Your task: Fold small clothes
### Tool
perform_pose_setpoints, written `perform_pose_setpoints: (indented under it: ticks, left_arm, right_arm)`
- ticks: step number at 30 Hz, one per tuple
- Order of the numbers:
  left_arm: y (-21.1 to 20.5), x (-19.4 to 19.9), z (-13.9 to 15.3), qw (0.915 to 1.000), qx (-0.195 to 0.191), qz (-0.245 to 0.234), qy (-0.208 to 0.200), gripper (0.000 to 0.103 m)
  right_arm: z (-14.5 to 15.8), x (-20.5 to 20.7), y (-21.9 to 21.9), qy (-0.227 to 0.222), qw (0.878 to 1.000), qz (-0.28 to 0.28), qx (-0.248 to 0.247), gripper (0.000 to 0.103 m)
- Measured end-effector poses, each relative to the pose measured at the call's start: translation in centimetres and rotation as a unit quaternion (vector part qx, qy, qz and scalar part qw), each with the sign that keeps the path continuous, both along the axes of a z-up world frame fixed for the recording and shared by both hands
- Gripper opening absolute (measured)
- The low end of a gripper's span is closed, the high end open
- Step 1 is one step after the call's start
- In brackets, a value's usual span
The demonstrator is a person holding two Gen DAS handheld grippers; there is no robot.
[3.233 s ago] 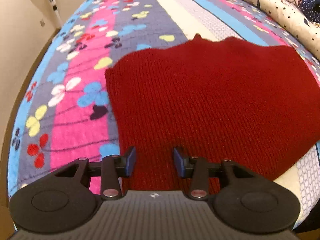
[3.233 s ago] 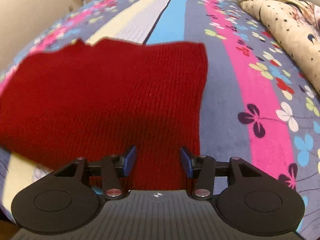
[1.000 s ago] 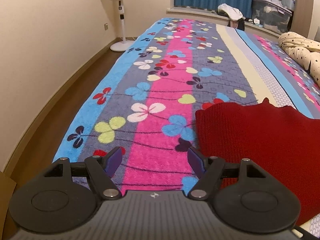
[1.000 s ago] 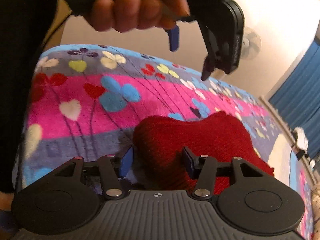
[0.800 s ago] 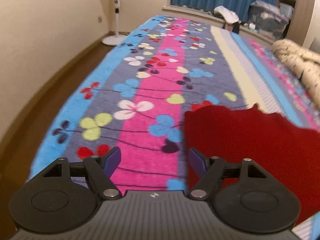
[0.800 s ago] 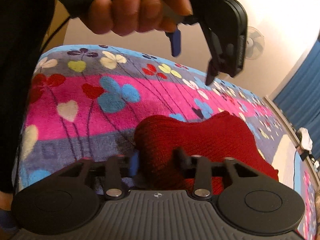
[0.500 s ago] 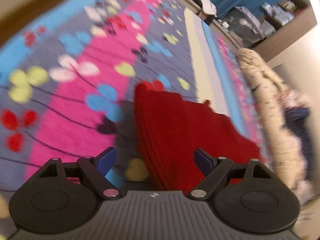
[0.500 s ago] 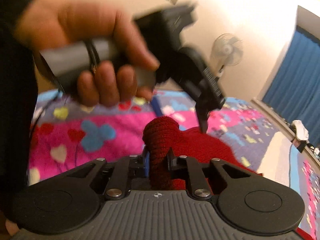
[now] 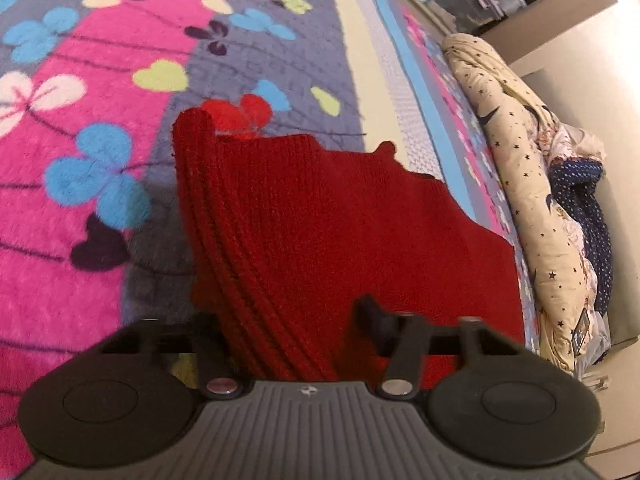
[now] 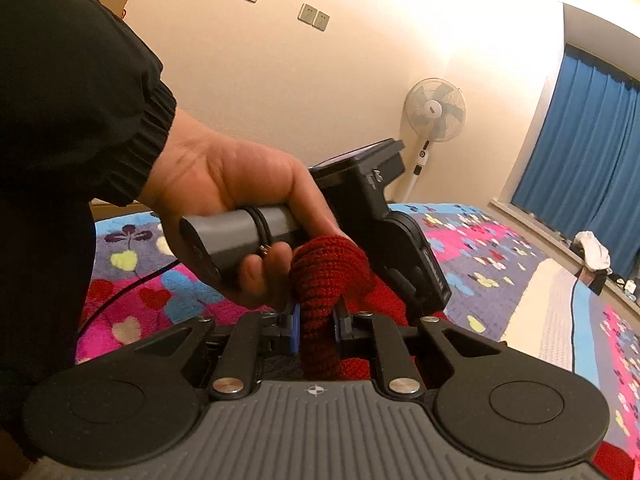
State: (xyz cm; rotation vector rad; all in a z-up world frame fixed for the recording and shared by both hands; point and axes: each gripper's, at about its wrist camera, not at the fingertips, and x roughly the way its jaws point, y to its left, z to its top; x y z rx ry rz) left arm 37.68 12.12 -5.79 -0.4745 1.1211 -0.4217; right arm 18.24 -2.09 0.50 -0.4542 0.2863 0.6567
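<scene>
A dark red knit garment (image 9: 340, 220) lies folded on the flowered bedspread (image 9: 80, 240). Its left edge rises in a thick ridge toward the left wrist camera. My left gripper (image 9: 288, 320) points down at that edge and its jaws are closing with the ridge between them. The left finger is hidden behind the knit, and the right finger (image 9: 372, 316) rests on red fabric just beside the ridge. My right gripper (image 10: 317, 326) is shut on a bunched corner of the garment (image 10: 328, 264), held up off the bed. The left gripper's body (image 10: 384, 232) shows just beyond that bunch.
A person's hand (image 10: 224, 184) in a black sleeve (image 10: 80, 100) holds the left gripper's handle close in front of the right camera. A cream star-print quilt (image 9: 520, 160) and navy dotted cloth (image 9: 580, 208) lie along the bed's right side. A standing fan (image 10: 434, 112) and blue curtains (image 10: 580, 140) are beyond.
The left gripper swung right and tipped down onto the garment's left edge, its jaws narrowing around it. The right gripper shut on the red corner and lifted it.
</scene>
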Motion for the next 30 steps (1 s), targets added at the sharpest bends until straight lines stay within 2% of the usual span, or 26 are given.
perform_pose_setpoints:
  ticks: [3,7,10,15,17,20,22,24,26,28,30]
  left_arm:
    - [0.3,-0.4,0.9,0.9998,0.004,0.000,-0.021,0.032]
    - [2.0,-1.6,3.3,0.9982,-0.008,0.022,-0.055,0.028]
    - [5.5,-3.4,5.5,0.9940,-0.031,0.064,-0.083,0.026]
    - [14.0,-8.4,7.3,0.9776,-0.089,0.169,-0.088,0.026]
    - [16.3,-10.0,7.4,0.9730,-0.087,0.196,-0.087,0.026]
    - [16.6,-10.3,7.4,0.9755,-0.064,0.196,-0.076,0.026]
    - [15.7,-10.0,7.8,0.9782,-0.050,0.185,-0.080,0.030]
    - [14.9,-10.0,8.3,0.9776,-0.052,0.187,-0.081,0.048]
    - [14.4,-10.1,8.6,0.9728,-0.077,0.199,-0.091,0.060]
    - [13.8,-11.0,9.5,0.9649,-0.093,0.210,-0.127,0.061]
    - [12.6,-11.6,10.4,0.9596,-0.107,0.204,-0.162,0.067]
  right_arm:
    - [0.0,0.0,0.1,0.007,1.000,0.001,0.009,0.015]
    - [0.5,-0.1,0.5,0.000,1.000,0.011,0.016,0.015]
    - [1.8,-0.4,1.8,-0.008,0.999,0.026,0.027,0.015]
    - [4.6,-1.6,5.7,-0.003,0.995,0.072,0.068,0.015]
    - [5.5,-1.8,6.7,0.019,0.992,0.089,0.087,0.015]
    - [6.3,-1.2,6.4,0.058,0.990,0.076,0.106,0.014]
    - [6.2,-0.6,5.1,0.084,0.987,0.056,0.122,0.014]
    - [6.1,0.1,2.6,0.104,0.985,0.026,0.138,0.014]
    - [5.9,1.0,-0.2,0.125,0.979,-0.014,0.161,0.014]
    - [5.7,1.5,-3.9,0.147,0.968,-0.065,0.192,0.013]
    - [5.2,1.5,-8.0,0.167,0.953,-0.116,0.222,0.013]
